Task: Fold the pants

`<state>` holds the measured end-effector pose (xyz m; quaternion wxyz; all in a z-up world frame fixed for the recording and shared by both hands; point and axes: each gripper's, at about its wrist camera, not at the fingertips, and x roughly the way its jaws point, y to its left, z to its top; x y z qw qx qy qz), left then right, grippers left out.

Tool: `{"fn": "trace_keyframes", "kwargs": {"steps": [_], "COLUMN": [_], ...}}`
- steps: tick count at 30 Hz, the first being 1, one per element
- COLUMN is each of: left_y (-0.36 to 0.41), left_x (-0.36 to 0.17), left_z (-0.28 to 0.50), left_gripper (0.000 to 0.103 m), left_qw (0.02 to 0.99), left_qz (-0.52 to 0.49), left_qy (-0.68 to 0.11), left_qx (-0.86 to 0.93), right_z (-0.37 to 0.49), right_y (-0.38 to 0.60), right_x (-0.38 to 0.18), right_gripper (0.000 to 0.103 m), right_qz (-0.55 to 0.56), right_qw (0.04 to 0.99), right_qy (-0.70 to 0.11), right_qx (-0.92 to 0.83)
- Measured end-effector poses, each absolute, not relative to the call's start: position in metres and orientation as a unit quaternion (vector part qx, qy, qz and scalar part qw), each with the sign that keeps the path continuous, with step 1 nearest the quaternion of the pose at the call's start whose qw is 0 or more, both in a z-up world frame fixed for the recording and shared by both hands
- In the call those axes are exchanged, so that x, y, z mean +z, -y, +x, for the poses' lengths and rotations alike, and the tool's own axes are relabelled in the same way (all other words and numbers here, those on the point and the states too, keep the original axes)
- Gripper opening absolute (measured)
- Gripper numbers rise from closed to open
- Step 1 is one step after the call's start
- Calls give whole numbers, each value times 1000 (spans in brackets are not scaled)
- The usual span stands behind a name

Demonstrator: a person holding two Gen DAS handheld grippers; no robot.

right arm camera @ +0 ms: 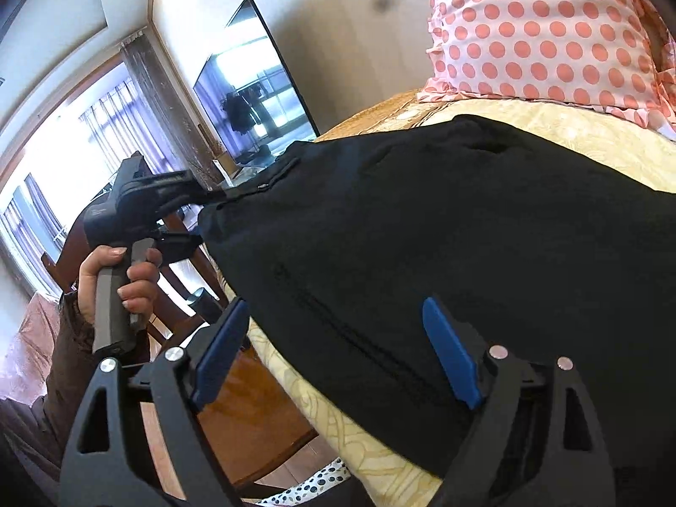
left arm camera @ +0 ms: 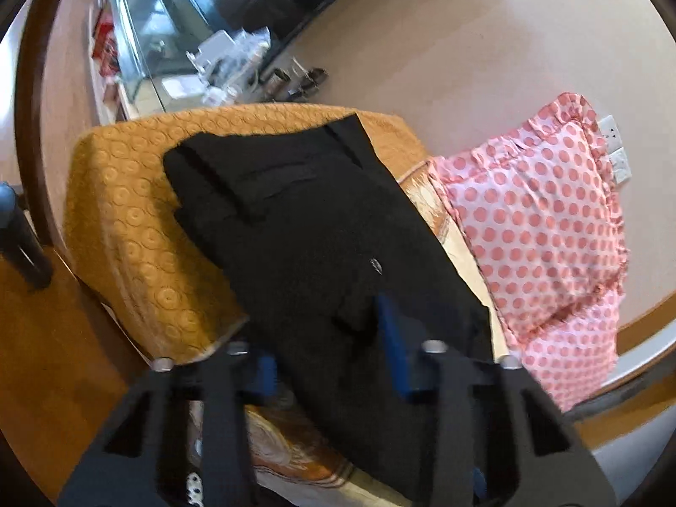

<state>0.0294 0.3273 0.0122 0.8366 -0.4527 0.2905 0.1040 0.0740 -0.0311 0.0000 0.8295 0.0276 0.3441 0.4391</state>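
1. Black pants (left arm camera: 304,228) lie spread on the bed (left arm camera: 139,228), beside the dotted pillow (left arm camera: 545,219).
2. Left tool (left arm camera: 333,350): fingers spread over the cloth in its own view. In the right view it (right arm camera: 211,198) sits at the pants' edge near the waistband; can't tell if it's clamped on fabric.
3. Right tool (right arm camera: 338,350): released, jaws wide, straddling the near pants edge, nothing held.
4. Doing it well, I'd guess: pinch both layers at matching edge points, lift evenly, keep seams aligned, lay flat without bunching.
5. Hard to see: motion blur in the left view; black cloth hides creases; leg ends cut off; left tool's tips lost against the fabric.
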Motion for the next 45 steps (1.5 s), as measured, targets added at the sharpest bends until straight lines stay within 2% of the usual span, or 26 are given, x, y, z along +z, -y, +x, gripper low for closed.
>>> {"fn": "trace_keyframes", "kwargs": {"steps": [3, 10, 13, 17, 20, 23, 26, 32, 35, 38, 40, 41, 42, 44, 45], "left_y": [-321, -249, -192, -78, -6, 61, 85, 76, 86, 89, 82, 74, 67, 47, 40], "left_x": [21, 97, 132, 158, 141, 87, 37, 50, 38, 35, 46, 54, 60, 77, 81], "left_z": [30, 54, 69, 76, 65, 53, 50, 43, 40, 27, 11, 2, -4, -9, -8], "left_gripper": [19, 16, 16, 16, 16, 16, 16, 16, 18, 26, 57, 87, 95, 95, 99], "left_qw": [851, 928, 954, 973, 962, 922, 884, 901, 898, 900, 893, 892, 894, 906, 914], "left_qz": [-428, -264, -193, -75, 3, 91, 127, 113, 129, 139, 124, 108, 96, 74, 66], "left_qy": [-279, -241, -223, -205, -220, -286, -355, -324, -331, -319, -309, -296, -283, -256, -249], "left_qx": [121, 103, 50, -76, -161, -245, -278, -267, -260, -263, -303, -324, -334, -328, -313], "right_z": [69, 46, 33, 21, 16, 18, 21, 24, 32, 42, 53, 58, 64, 76, 81], "right_y": [42, 107, 143, 210, 253, 286, 309, 316, 317, 307, 291, 283, 274, 251, 242], "right_x": [2, 20, 31, 43, 43, 36, 28, 30, 43, 64, 74, 77, 79, 78, 76], "right_gripper": [84, 85, 90, 90, 91, 91, 91, 91, 91, 91, 91, 91, 92, 92, 92], "right_qz": [29, 50, 60, 102, 134, 160, 182, 203, 207, 213, 203, 195, 184, 163, 157], "right_qw": [832, 862, 885, 920, 936, 942, 941, 939, 941, 933, 924, 922, 919, 910, 905], "right_qy": [-340, -296, -268, -239, -228, -232, -241, -231, -216, -202, -209, -215, -223, -244, -254], "right_qx": [437, 408, 376, 294, 232, 182, 155, 153, 159, 211, 246, 257, 267, 293, 301]}}
